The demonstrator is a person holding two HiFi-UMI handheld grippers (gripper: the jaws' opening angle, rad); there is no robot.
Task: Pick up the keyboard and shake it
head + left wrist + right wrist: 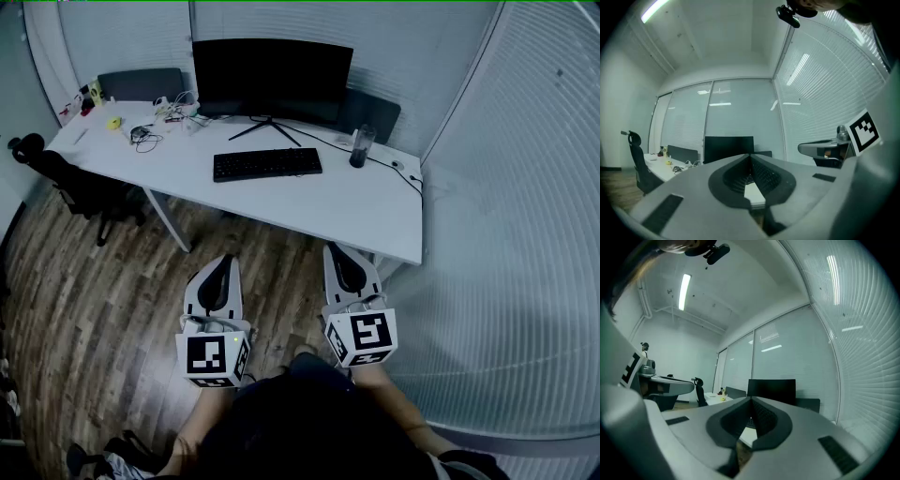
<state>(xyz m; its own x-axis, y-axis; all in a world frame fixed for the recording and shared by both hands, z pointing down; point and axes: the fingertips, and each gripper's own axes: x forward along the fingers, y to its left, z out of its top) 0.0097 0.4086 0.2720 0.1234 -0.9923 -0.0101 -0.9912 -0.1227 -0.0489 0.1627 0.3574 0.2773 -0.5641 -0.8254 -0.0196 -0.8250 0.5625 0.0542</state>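
A black keyboard [267, 164] lies flat on the white desk [319, 206], in front of the monitor [272, 77]. Both grippers hang over the wooden floor, well short of the desk's near edge. My left gripper [221, 265] is shut, its tips meeting with nothing between them [750, 156]. My right gripper [343, 253] is also shut and empty [751, 399]. In both gripper views the jaws point level toward the desk and monitor, and the jaws hide most of the keyboard.
A dark tumbler [360, 146] stands right of the keyboard with a cable running to the desk's right edge. Small items and cables [150, 117] clutter the back left. A black office chair [70, 178] sits at the left end. Blinds [525, 187] wall the right side.
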